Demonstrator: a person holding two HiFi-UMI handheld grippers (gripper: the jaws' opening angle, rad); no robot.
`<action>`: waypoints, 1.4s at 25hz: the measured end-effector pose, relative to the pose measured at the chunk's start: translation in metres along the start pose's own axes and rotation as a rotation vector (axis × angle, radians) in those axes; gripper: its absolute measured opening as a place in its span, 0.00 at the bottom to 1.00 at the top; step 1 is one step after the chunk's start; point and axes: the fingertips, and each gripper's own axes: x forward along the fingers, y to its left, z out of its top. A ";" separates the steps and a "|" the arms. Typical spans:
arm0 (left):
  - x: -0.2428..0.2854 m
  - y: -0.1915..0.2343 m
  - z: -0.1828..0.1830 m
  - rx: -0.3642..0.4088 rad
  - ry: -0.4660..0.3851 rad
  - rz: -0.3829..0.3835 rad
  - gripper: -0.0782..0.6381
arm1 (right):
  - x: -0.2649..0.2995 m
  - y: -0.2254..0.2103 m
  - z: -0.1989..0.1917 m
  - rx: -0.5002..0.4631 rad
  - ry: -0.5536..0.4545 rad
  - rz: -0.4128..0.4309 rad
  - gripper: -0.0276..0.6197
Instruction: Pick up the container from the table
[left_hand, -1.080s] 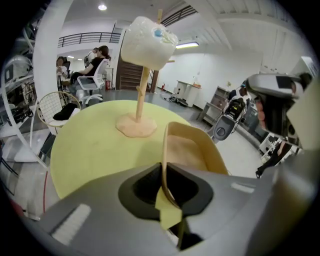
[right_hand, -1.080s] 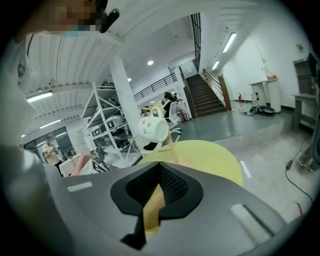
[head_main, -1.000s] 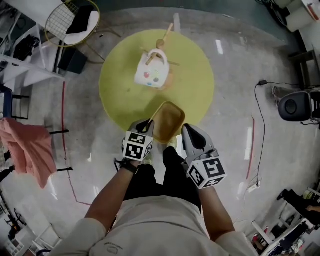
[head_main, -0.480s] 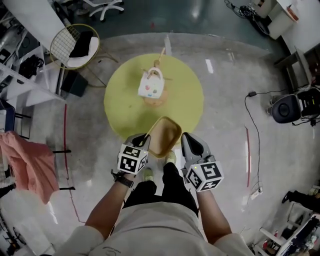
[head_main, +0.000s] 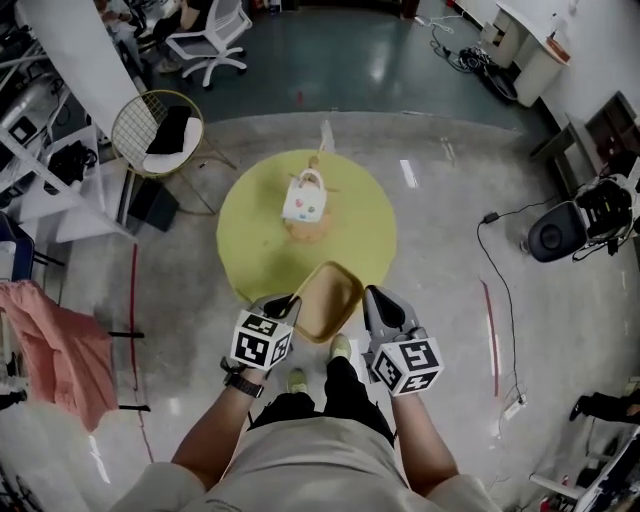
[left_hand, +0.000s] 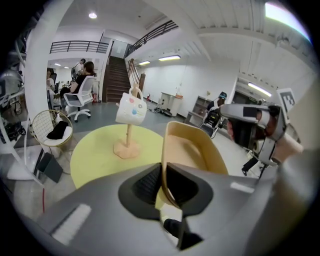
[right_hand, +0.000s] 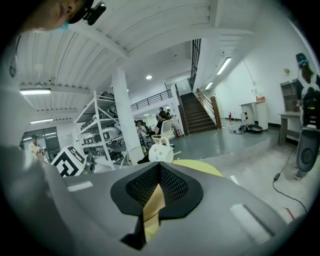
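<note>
No legible text, brand, no. or sign is found in any view. Only square b/w markers (head_main: 258, 341), w/o letters or digits, are carried on the cubes (head_main: 405, 364) of the left gripper (head_main: 284, 302) & right gripper (head_main: 374, 297).

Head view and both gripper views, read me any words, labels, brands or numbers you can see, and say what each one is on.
No readable text in any view.
Cubes on the left gripper and right gripper: black-and-white square patterns only, no letters or numbers.
On the mug: coloured spots, no words.
On the container: plain, no label visible.
</note>
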 end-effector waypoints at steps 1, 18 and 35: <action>-0.005 -0.002 0.002 0.002 -0.005 -0.003 0.15 | -0.002 0.002 0.003 -0.004 -0.006 -0.002 0.06; -0.082 -0.026 0.048 0.070 -0.094 -0.039 0.15 | -0.033 0.030 0.046 -0.037 -0.096 -0.041 0.06; -0.098 -0.034 0.059 0.090 -0.108 -0.049 0.15 | -0.040 0.038 0.058 -0.065 -0.084 -0.056 0.06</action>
